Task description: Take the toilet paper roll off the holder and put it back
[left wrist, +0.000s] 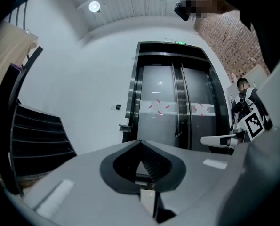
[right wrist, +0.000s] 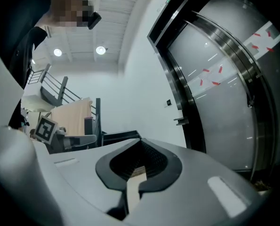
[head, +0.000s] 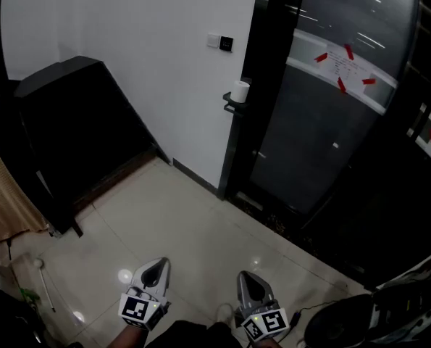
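A white toilet paper roll (head: 240,91) stands upright on a small black holder (head: 232,106) fixed beside the dark door frame, far ahead of me. Both grippers hang low over the tiled floor, well short of it. My left gripper (head: 156,269) has its jaws together and holds nothing. My right gripper (head: 248,281) beside it is also shut and empty. In the left gripper view the holder (left wrist: 125,127) is a tiny shelf past the closed tips (left wrist: 140,142). The right gripper view shows the holder (right wrist: 180,121) above and right of its closed tips (right wrist: 140,140).
A curved glass door (head: 331,122) with a taped paper notice fills the right side. A black stepped structure (head: 70,122) stands against the white wall at left, with a beige curtain (head: 5,194) nearer. A wall switch (head: 221,42) sits above the holder. A dark round object (head: 338,325) lies at bottom right.
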